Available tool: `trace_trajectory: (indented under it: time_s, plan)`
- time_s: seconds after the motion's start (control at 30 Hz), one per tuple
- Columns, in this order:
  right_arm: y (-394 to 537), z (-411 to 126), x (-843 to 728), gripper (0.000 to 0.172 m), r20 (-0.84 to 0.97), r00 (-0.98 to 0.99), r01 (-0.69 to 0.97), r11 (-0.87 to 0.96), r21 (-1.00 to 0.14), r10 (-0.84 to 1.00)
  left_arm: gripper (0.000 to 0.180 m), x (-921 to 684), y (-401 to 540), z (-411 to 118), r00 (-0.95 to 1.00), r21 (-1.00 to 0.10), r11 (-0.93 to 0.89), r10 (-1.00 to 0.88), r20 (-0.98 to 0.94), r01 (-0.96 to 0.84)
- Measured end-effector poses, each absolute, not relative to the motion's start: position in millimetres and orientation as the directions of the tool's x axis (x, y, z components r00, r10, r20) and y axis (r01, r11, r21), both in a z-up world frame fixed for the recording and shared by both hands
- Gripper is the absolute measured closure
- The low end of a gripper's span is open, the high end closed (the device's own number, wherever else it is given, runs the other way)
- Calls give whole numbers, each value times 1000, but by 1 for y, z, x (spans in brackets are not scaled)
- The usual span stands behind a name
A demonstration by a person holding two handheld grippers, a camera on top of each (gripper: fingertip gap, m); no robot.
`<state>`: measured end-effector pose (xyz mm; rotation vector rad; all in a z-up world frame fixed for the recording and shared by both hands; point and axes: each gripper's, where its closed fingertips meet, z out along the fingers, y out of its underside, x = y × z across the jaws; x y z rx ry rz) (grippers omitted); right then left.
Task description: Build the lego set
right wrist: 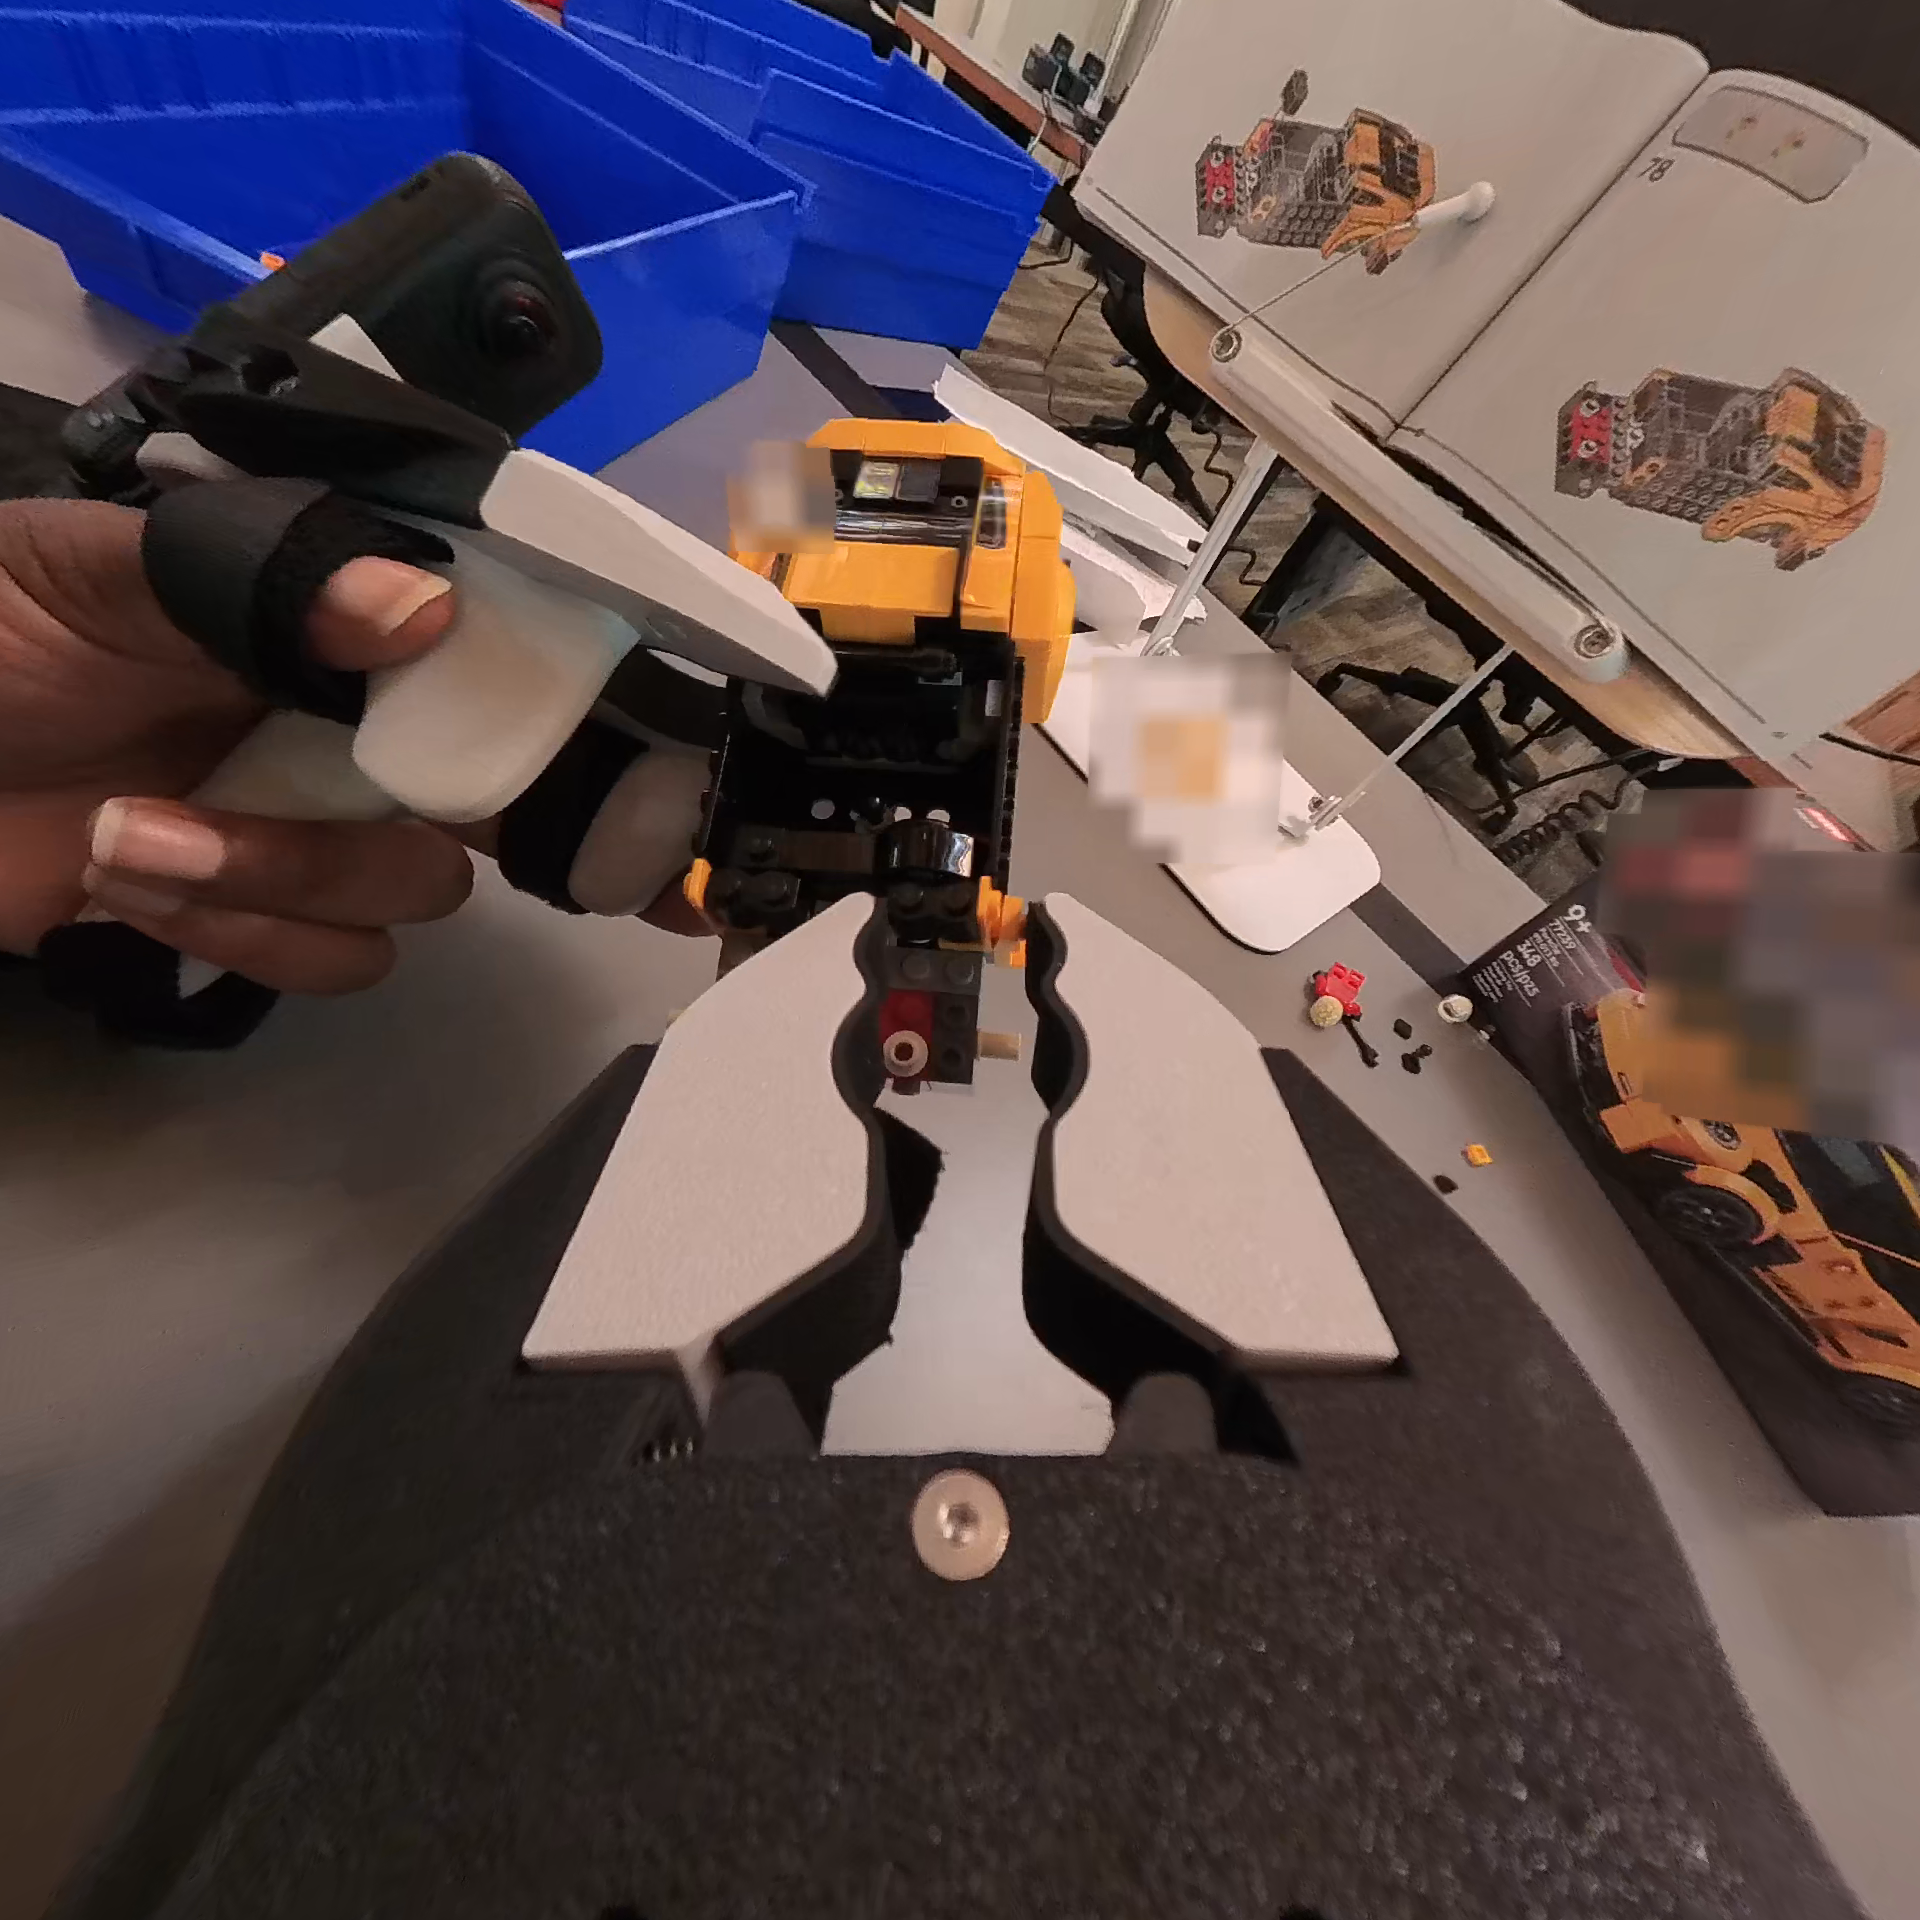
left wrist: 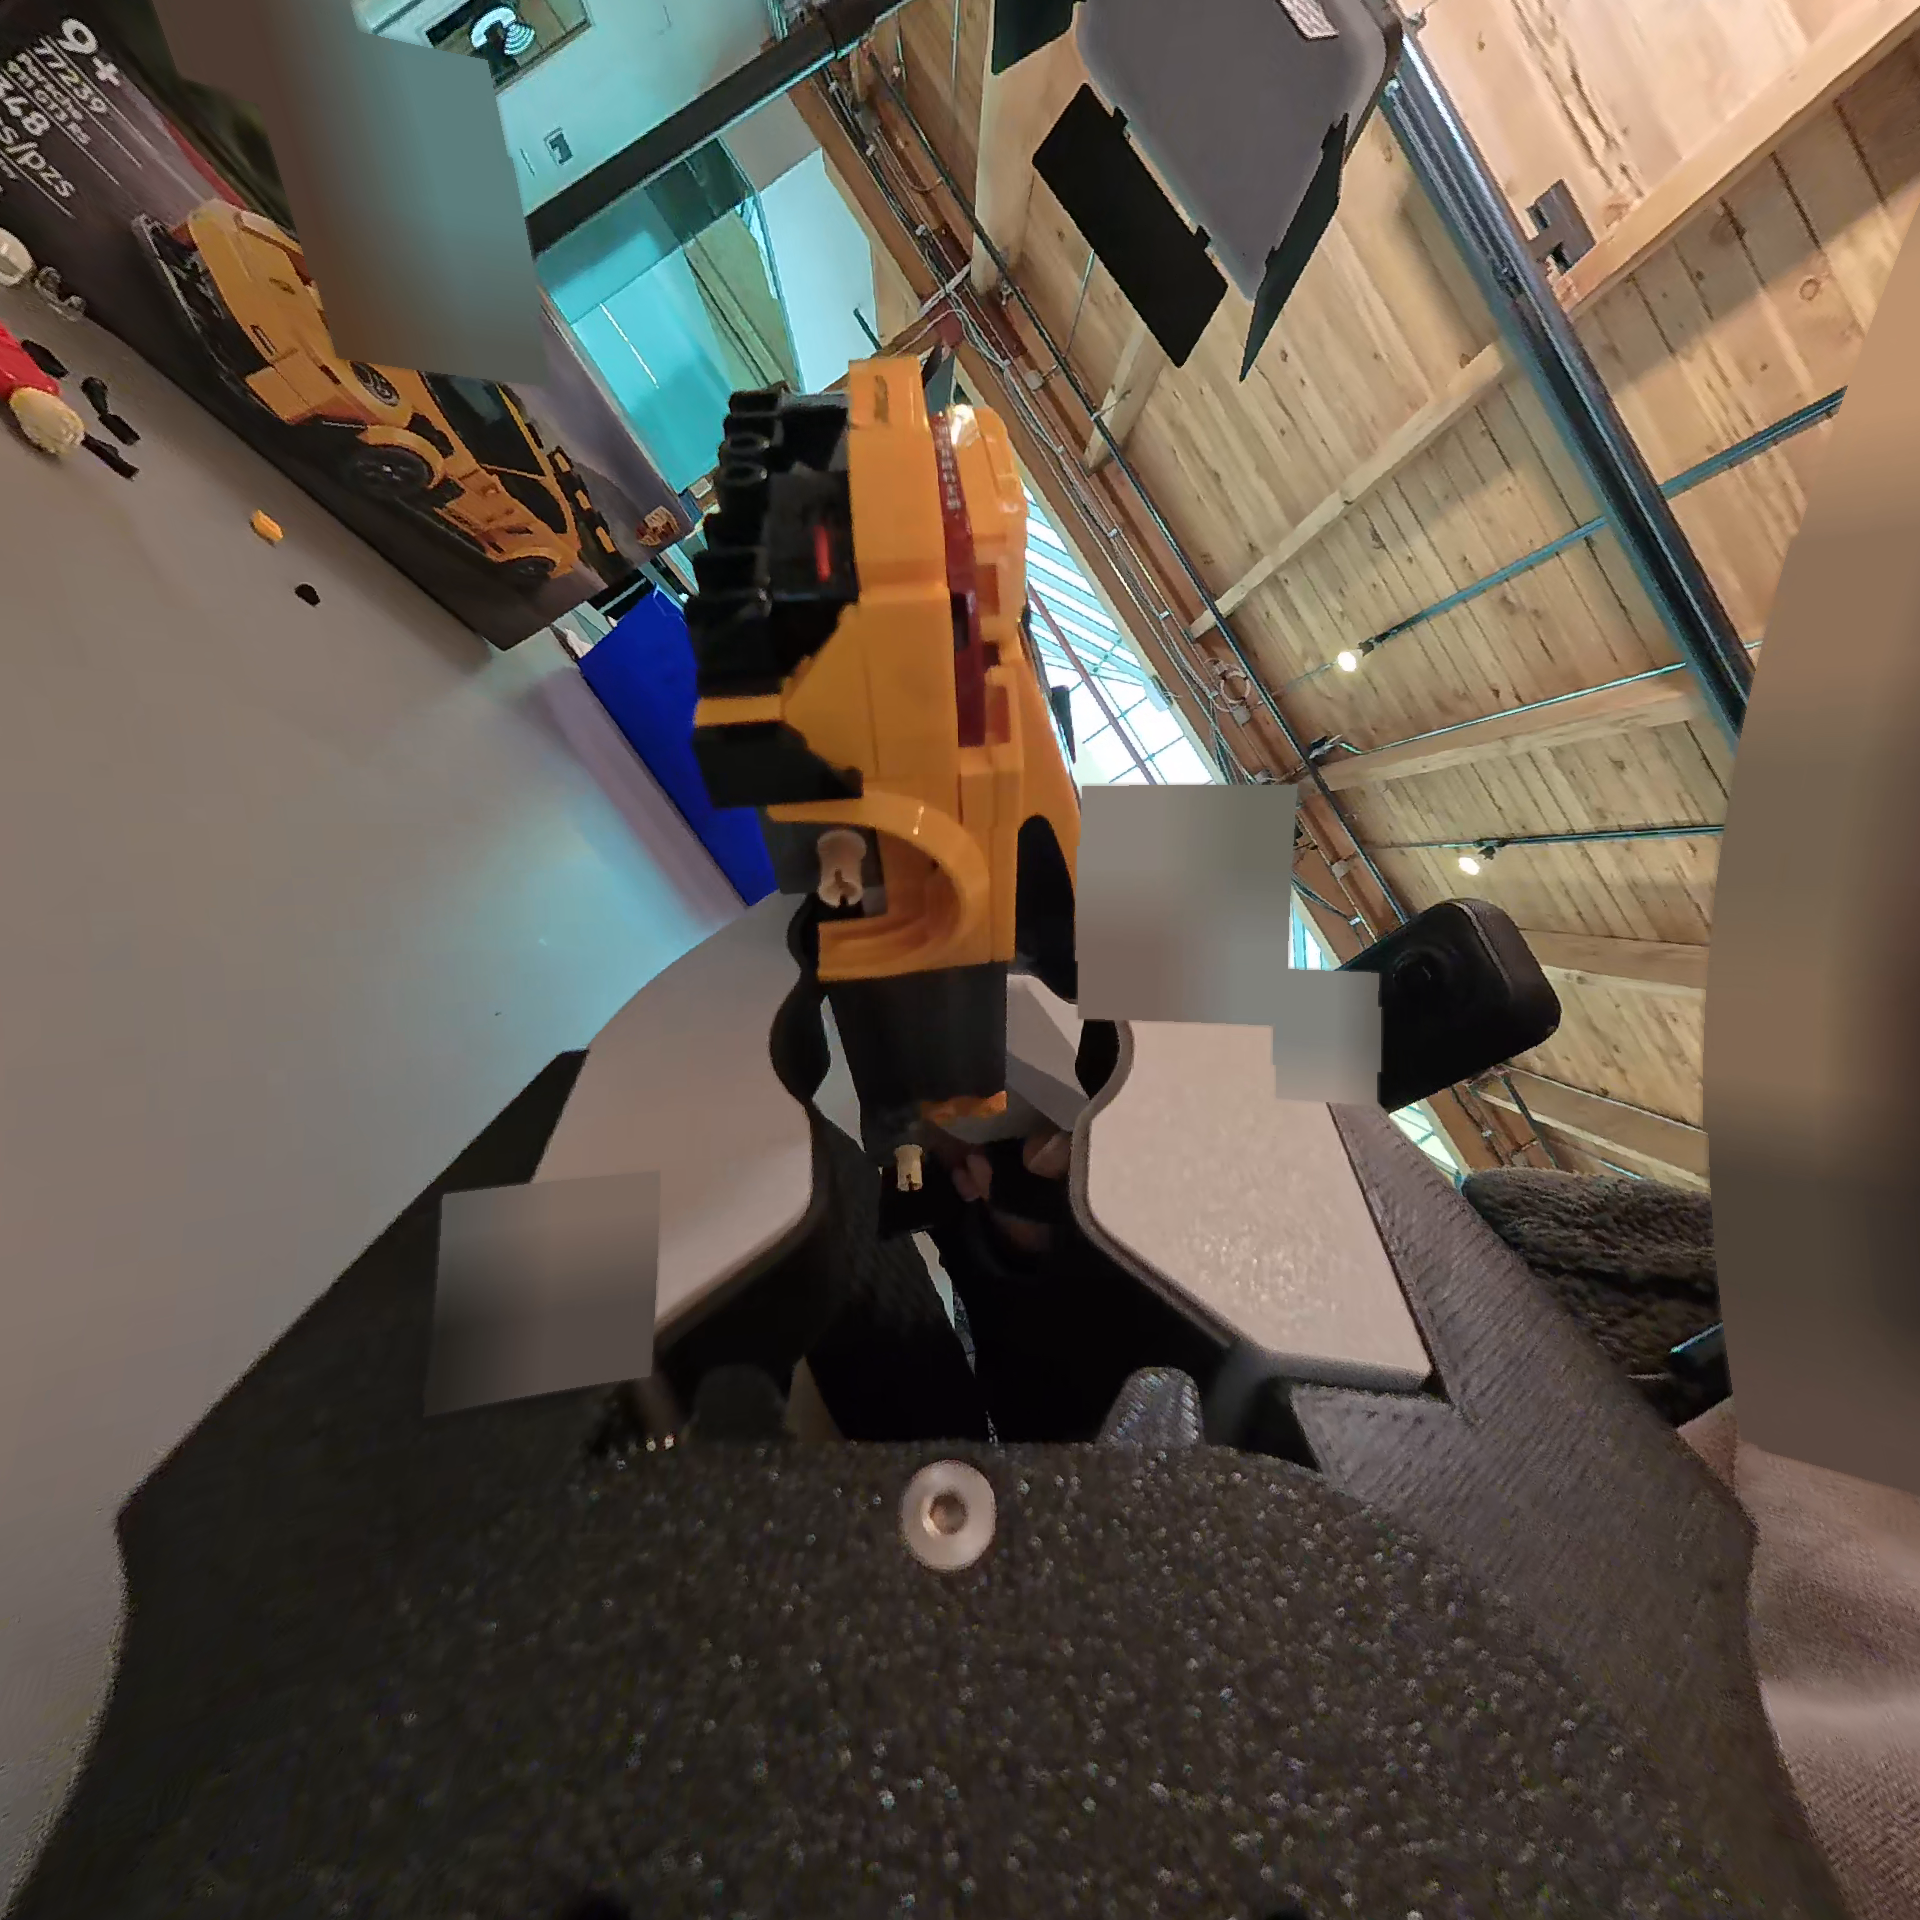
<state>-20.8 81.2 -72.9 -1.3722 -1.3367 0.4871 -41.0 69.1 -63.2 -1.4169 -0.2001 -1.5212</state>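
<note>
Grey table [right wrist: 312, 1195] (wood ceiling [left wrist: 1455, 520] o/h)

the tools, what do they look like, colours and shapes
Both tools, the left tool and the right tool, have pale grey flat fingers with wavy black inner pads, on a rough black printed body with a silver screw. The left carries a black camera and black finger straps.

Blue storage bins [right wrist: 582, 135] stand at the far side of a grey table [right wrist: 312, 1091]. Right of the bins, an open instruction booklet [right wrist: 1455, 270] rests on a white stand [right wrist: 1299, 883]; nearer, loose small bricks [right wrist: 1351, 997] lie beside a dark toy-car box [right wrist: 1787, 1226].
</note>
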Motion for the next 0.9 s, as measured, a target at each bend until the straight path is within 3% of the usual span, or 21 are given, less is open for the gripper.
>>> trace_trajectory:
  time_s: [0.57,0.7,0.9]
  plan:
    - [78,-73,-19,148,422,275,441,276,-854,864,135,-40,68,-64,147,-451,-528,-519,842,720]
    - [80,-74,-20,148,384,280,440,238,-866,880,134,-40,70,-66,77,-369,-565,-472,878,738]
    - [82,-77,-21,146,346,249,485,192,-853,905,134,-43,74,-75,-112,-159,-626,-372,922,764]
